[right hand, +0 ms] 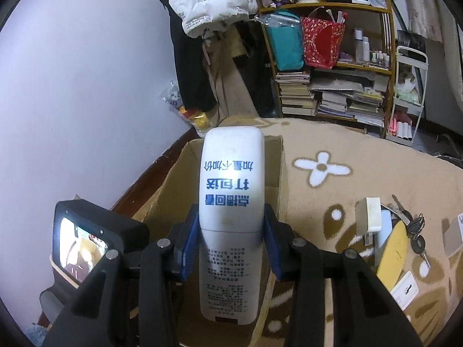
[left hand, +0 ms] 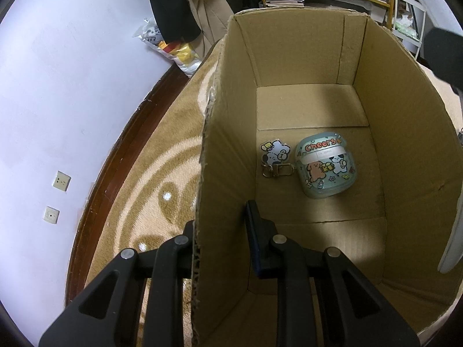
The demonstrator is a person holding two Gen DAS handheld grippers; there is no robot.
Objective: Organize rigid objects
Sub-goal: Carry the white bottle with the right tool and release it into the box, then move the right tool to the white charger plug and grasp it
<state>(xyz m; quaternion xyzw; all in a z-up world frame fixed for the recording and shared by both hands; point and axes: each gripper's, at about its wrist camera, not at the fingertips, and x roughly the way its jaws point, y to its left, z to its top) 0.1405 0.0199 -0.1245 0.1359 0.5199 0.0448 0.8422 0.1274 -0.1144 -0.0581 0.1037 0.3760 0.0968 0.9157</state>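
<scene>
With the left tongs pinching the box wall, the remote clamped in the right tongs above it should be lowered beside the case before release

White remote, blue print; brown box; teal cartoon-print case.

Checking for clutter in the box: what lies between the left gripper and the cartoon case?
Only bare cardboard floor of the box lies between the left gripper and the cartoon case, seen in the left wrist view.
</scene>
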